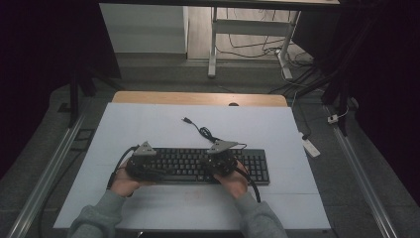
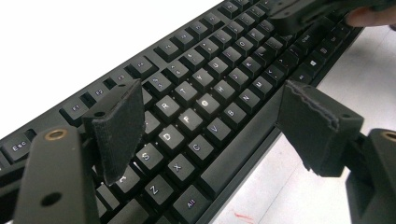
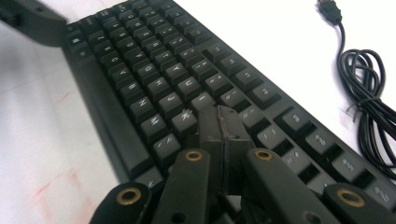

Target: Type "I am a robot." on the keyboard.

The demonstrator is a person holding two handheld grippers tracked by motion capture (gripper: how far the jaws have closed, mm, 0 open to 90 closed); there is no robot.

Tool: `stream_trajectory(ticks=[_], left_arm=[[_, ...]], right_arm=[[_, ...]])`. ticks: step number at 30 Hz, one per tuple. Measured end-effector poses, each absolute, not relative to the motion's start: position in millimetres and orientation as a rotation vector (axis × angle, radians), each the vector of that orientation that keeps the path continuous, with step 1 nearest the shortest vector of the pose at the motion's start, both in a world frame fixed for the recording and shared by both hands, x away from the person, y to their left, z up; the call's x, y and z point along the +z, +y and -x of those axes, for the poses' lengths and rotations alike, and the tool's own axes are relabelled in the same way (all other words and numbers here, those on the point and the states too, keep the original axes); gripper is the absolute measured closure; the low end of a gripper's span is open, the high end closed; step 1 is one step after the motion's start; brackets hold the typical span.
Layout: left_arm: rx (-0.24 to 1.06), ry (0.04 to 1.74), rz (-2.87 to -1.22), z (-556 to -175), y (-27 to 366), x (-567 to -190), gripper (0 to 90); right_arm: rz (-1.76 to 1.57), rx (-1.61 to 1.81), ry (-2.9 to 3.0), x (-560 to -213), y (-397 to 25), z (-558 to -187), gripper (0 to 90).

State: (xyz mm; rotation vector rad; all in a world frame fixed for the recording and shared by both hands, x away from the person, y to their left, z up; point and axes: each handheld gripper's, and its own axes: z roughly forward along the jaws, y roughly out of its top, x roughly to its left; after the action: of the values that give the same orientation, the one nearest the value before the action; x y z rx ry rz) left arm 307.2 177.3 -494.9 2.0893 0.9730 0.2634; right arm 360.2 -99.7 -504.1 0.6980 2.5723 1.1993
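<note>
A black keyboard (image 1: 190,159) lies across the middle of the white table (image 1: 148,129). My left gripper (image 1: 147,166) hovers over its left end. In the left gripper view my left gripper (image 2: 215,112) is open, its pads (image 2: 119,126) spread wide above the letter keys with nothing between them. My right gripper (image 1: 219,163) is over the keyboard's right half. In the right gripper view my right gripper (image 3: 220,114) is shut, its joined tips resting down among the keys (image 3: 161,88). The keyboard's cable (image 3: 369,93) lies coiled behind it, with the USB plug (image 3: 329,11) loose on the table.
The cable coil (image 1: 205,133) and plug (image 1: 186,120) lie just beyond the keyboard. Bare white table runs left, right and in front of it. A wooden strip (image 1: 198,98) edges the far side. A white power strip (image 1: 310,147) lies on the floor at the right.
</note>
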Motion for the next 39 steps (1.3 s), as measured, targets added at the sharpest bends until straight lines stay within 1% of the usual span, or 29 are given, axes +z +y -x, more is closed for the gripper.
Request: stream_trajectory(ticks=[13,27,30,36,37,39], left_arm=[[0.263,0.976,-2.086,-308.3,178.9,-495.4,23.7],[0.267,0.972,-2.093,-308.4,178.8,-496.0,23.6],[0.269,0.974,-2.092,-308.2,178.8,-495.8,23.6],[0.279,0.974,-2.081,-307.5,180.7,-494.6,23.6],[0.280,0.975,-2.078,-307.5,180.9,-494.5,23.6],[0.283,0.977,-2.076,-307.5,181.1,-494.4,23.6]], right_arm=[[-0.733,1.176,2.565,-512.5,-83.9,-375.0,89.3],[-0.746,1.136,2.583,-517.9,-76.2,-376.6,89.6],[-0.735,1.138,2.582,-516.3,-76.8,-376.0,89.6],[-0.721,1.216,2.540,-500.8,-88.5,-369.2,89.5],[-0.722,1.215,2.538,-499.9,-91.5,-367.6,87.9],[-0.733,1.237,2.525,-499.5,-98.6,-364.3,80.7]])
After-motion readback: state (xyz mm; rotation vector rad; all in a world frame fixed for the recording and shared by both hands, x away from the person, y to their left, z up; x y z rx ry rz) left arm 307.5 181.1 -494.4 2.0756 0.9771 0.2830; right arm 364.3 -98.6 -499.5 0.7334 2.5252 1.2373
